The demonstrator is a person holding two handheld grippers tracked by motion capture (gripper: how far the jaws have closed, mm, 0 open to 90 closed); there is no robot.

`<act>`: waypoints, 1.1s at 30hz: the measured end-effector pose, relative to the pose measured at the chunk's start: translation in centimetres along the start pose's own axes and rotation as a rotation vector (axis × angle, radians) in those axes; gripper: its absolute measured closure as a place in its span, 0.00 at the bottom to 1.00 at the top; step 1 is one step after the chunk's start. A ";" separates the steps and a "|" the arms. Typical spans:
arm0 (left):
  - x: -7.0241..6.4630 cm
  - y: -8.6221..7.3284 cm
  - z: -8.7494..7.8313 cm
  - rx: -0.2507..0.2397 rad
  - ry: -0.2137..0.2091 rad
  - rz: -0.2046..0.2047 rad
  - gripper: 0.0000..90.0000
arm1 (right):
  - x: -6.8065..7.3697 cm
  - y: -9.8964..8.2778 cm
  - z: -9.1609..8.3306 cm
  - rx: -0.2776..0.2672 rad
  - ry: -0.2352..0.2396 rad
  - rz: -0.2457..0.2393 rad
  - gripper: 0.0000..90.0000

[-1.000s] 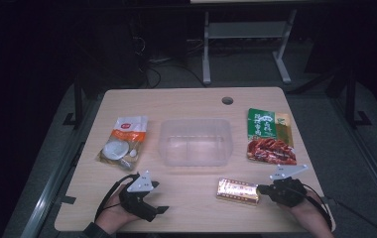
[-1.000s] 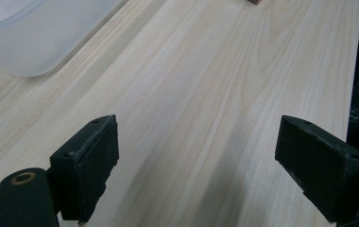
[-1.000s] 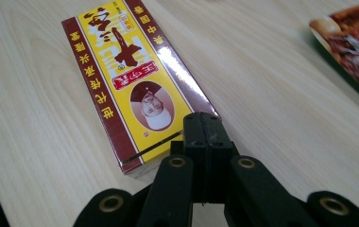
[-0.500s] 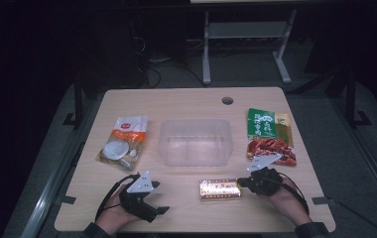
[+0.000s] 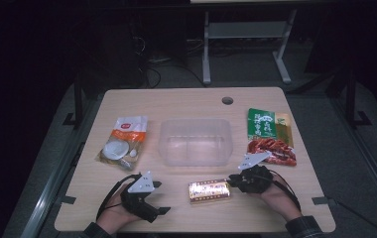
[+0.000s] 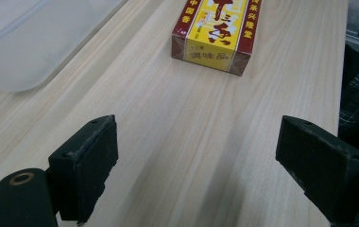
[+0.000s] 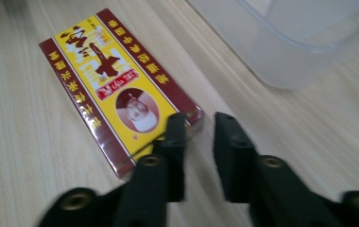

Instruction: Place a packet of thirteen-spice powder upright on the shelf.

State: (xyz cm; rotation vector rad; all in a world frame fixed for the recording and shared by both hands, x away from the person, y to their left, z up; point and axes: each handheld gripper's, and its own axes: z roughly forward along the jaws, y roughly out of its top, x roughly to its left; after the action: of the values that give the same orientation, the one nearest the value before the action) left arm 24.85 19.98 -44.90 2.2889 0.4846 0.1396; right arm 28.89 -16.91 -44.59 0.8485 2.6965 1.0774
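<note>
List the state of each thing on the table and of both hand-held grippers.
Yellow box: flat, closed, not gripped.
Clear tub: upright, empty.
Left hand-held gripper: open, holding nothing.
Right hand-held gripper: slightly open, jaws just opening, at the box's corner.
Three snack packets: flat, sealed.

left gripper [image 5: 162,210]: black, grey plate | right gripper [image 5: 232,180]: black, brass screws | plaid cuffs

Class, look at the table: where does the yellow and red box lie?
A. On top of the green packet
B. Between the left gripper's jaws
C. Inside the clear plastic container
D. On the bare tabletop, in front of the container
D: the yellow and red box lies flat on the wooden table, nearer the person than the clear plastic container.
</note>
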 end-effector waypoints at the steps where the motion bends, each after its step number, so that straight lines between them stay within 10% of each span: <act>1: 0.1 0.1 0.1 -0.002 0.000 0.013 0.15 | -0.2 -0.2 -0.2 -0.004 -0.004 0.009 0.72; 7: 0.1 0.9 0.9 -0.004 -0.025 0.036 0.14 | -1.0 -1.7 -0.9 -0.052 -0.086 0.073 0.35; 33: 0.0 5.1 5.6 -0.011 -0.084 0.150 0.14 | -1.9 -3.3 -2.0 -0.156 -0.196 0.124 0.18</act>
State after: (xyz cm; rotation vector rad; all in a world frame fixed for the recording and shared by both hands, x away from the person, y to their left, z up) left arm 27.79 13.00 -45.13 2.3092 0.2680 0.1193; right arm 28.33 -21.12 -45.49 1.0442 2.3943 1.1456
